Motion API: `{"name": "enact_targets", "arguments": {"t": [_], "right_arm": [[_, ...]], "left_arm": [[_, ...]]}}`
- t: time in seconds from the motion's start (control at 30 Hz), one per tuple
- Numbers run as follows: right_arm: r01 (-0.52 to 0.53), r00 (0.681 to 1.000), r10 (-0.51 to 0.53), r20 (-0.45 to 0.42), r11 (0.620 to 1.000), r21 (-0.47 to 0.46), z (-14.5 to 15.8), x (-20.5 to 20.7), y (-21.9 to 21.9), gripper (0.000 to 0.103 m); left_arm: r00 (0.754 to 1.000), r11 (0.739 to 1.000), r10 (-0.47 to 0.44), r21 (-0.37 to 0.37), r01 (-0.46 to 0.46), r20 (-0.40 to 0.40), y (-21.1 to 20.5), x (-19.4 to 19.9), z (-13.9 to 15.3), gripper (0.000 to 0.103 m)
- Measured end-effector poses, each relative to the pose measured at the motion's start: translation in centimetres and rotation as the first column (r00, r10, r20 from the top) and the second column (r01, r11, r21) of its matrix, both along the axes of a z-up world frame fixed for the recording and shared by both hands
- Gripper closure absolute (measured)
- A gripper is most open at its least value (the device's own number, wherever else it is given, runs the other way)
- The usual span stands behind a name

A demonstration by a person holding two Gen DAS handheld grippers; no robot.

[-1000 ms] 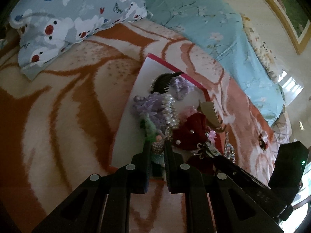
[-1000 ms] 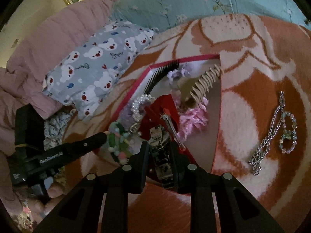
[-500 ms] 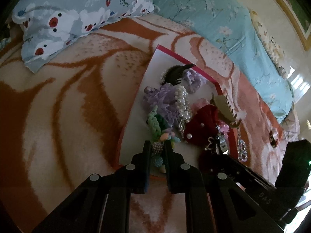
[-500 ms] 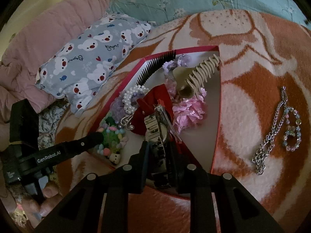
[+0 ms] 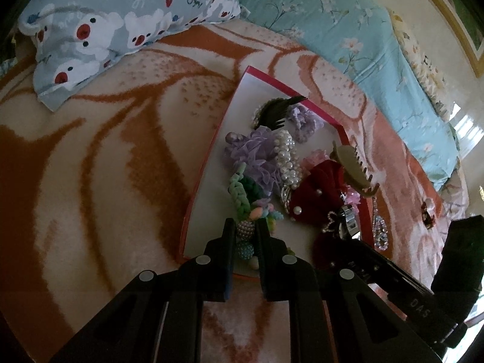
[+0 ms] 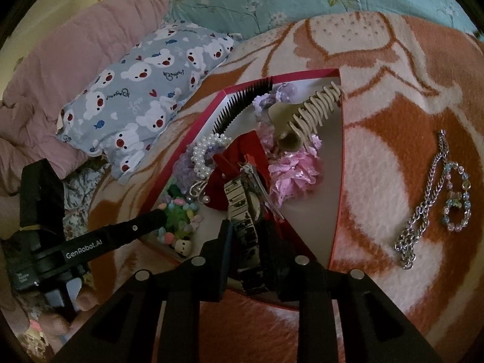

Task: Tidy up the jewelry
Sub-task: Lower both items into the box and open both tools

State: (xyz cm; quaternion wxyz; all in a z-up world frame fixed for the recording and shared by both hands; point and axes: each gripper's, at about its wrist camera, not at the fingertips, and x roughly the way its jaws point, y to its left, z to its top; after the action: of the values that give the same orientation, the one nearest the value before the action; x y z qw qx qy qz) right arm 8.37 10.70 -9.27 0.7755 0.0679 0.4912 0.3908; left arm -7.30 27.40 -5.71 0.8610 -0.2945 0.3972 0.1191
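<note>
A shallow red-rimmed box (image 5: 208, 163) (image 6: 337, 181) lies on the blanket, holding scrunchies, a pearl band (image 5: 287, 157), a black comb (image 6: 239, 103), a beige claw clip (image 6: 314, 109) and a red velvet bow (image 5: 320, 187). My left gripper (image 5: 245, 233) is shut on a pastel beaded bracelet (image 5: 245, 230) at the box's near edge. My right gripper (image 6: 246, 233) is shut on a metal wristwatch (image 6: 245, 211) just above the box's near edge. A silver chain (image 6: 423, 205) and a bead bracelet (image 6: 456, 199) lie on the blanket right of the box.
A bear-print pillow (image 5: 121, 21) (image 6: 145, 90) lies behind the box at left. A teal floral quilt (image 5: 348, 39) runs along the back. A pink duvet (image 6: 60, 60) is bunched at far left. The orange-and-cream blanket (image 5: 90, 166) surrounds the box.
Both grippers have drawn back toward the box's near edge. The left has pulled the beaded bracelet along; the right has lifted the watch clear of the red bow.
</note>
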Motion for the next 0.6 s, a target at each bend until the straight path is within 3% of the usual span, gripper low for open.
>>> {"name": "enact_targets", "arguments": {"t": [0.1, 0.17, 0.6], "right_arm": [[0.005, 1.0, -0.004, -0.006, 1.0, 0.011, 0.1, 0.0, -0.2, 0.076], [0.009, 1.0, -0.009, -0.004, 1.0, 0.019, 0.3, 0.1, -0.3, 0.068], [0.032, 0.999, -0.031, -0.015, 0.998, 0.062, 1.0, 0.0, -1.6, 0.065]], "left_arm": [[1.0, 1.0, 0.001, -0.005, -0.001, 0.002, 0.0, -0.1, 0.0, 0.089], [1.0, 1.0, 0.001, -0.008, -0.001, 0.004, 0.1, -0.1, -0.1, 0.089], [1.0, 1.0, -0.007, 0.025, 0.007, -0.005, -0.7, 0.0, 0.3, 0.08]]}}
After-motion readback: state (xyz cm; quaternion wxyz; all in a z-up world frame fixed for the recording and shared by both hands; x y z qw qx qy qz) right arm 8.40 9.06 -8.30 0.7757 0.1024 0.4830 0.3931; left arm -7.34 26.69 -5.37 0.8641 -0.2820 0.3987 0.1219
